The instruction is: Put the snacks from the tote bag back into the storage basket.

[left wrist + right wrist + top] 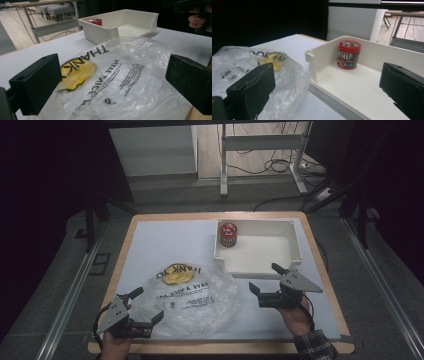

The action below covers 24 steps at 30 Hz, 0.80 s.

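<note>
At the near edge of the table (150, 222) we hold the left gripper (146, 306) with its jaws spread wide and nothing between them. It sits just beside the near-left rim of the plastic bag (192, 295), which lies flat and crumpled on the white mat, with black lettering and a yellow patch (176, 274) showing on its far-left part. In the left gripper view the bag (130, 77) spans the gap between the two black jaws, lying ahead of them rather than between them.

We hold the right gripper (270, 279) at the near right, jaws also wide apart and empty. It hangs just in front of the near rim of the white tray (295, 247), to the right of the bag and apart from it. In the right gripper view the bag (287, 75) bulges up at the left against the near corner of the tray (312, 62), and the tray's wall stands between the jaws and the contents.

Farther off, a red candy tub (228, 234) stands upright in the tray's far-left corner, close to both walls; the right gripper view shows its lid on (349, 54).

Beyond the table, a white desk frame (260, 142) and loose cables (277, 167) lie on the floor.
</note>
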Motion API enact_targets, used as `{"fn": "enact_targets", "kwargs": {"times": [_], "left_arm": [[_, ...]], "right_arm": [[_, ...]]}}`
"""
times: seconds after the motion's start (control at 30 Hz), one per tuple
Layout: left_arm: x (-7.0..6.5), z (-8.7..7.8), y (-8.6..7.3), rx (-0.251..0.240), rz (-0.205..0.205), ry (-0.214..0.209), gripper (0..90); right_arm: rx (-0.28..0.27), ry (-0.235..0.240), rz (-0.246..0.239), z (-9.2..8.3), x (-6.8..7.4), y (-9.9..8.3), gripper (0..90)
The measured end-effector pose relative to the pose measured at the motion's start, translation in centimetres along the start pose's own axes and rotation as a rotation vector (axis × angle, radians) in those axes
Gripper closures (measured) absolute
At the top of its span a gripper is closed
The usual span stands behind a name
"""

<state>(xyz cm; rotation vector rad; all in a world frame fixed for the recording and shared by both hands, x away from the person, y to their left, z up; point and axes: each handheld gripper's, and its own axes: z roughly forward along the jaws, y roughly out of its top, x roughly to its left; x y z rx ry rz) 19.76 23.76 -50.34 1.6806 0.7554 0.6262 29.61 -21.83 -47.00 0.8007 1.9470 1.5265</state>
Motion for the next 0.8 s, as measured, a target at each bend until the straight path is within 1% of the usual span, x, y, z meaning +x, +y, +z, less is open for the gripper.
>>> {"fn": "enact_targets", "kwargs": {"times": [0.1, 0.27, 0.37, 0.5, 0.57, 0.73, 0.8], "left_arm": [[0.0, 0.0, 0.0, 0.001, 0.000, 0.000, 0.4], [0.0, 0.0, 0.0, 0.005, 0.000, -0.002, 0.4], [0.0, 0.1, -0.1, 0.008, -0.001, -0.002, 0.4], [0.1, 0.1, -0.1, 0.011, -0.003, 0.000, 0.4], [0.1, 0.1, -0.1, 0.012, -0.004, 0.001, 0.3], [0.1, 0.1, -0.1, 0.010, -0.006, 0.004, 0.4], [0.1, 0.1, -0.1, 0.008, -0.007, 0.004, 0.4]], "right_arm": [[0.009, -0.009, 0.002, -0.8, -0.3, -0.3, 0.4], [0.044, -0.024, 0.003, -2.1, -0.8, -0.9, 0.4], [0.058, -0.025, 0.007, -2.8, -1.0, -1.3, 0.4], [0.088, -0.033, -0.027, -3.6, -0.9, -1.8, 0.4], [0.095, -0.031, -0.035, -4.0, -0.8, -2.0, 0.4], [0.097, -0.027, -0.022, -4.8, -0.7, -2.3, 0.4], [0.097, -0.027, -0.023, -4.9, -0.8, -2.3, 0.4]]}}
